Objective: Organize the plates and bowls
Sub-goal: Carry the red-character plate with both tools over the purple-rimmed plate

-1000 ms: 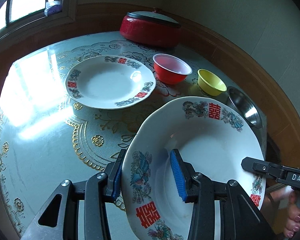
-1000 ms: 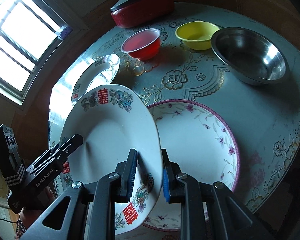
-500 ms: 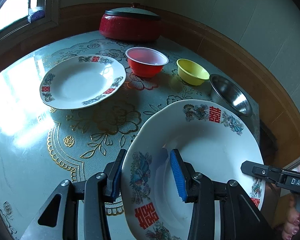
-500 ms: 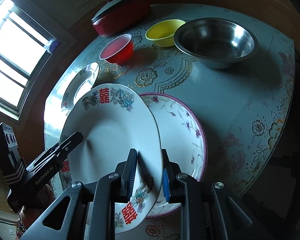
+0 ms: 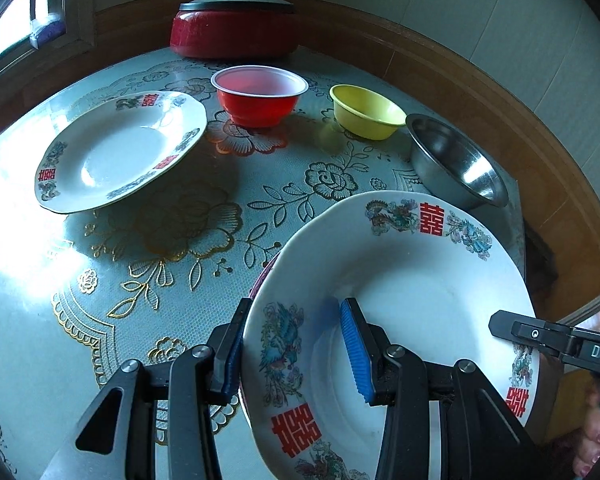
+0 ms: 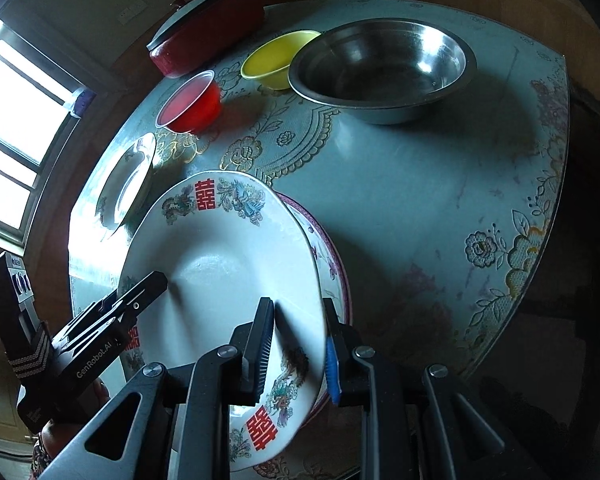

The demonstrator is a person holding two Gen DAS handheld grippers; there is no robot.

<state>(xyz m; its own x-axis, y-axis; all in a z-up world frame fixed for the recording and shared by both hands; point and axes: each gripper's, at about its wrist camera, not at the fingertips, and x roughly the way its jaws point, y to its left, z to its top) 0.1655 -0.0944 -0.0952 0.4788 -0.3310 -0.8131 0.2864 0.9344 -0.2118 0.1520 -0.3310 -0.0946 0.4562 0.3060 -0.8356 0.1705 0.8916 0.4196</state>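
Note:
A white plate (image 5: pixel 420 280) (image 6: pixel 220 264) with red characters and bird patterns hangs tilted between both grippers. My left gripper (image 5: pixel 294 356) is shut on its left rim and shows from the side in the right wrist view (image 6: pixel 112 320). My right gripper (image 6: pixel 296 356) is shut on the opposite rim; its finger (image 5: pixel 540 336) reaches in at the right of the left wrist view. Under the held plate lies a pink-rimmed floral plate (image 6: pixel 334 264), mostly covered; I cannot tell whether they touch. A matching white plate (image 5: pixel 116 152) lies flat at the far left.
At the back of the patterned table (image 6: pixel 420 200) stand a red bowl (image 5: pixel 260 96), a yellow bowl (image 5: pixel 368 112) and a steel bowl (image 5: pixel 456 164) in a row. Behind them sits a red lidded pot (image 5: pixel 232 28). A window is at the left.
Both grippers have carried the held plate sideways and a little lower over the pink-rimmed plate, which now shows only a sliver. Both grips are unchanged.

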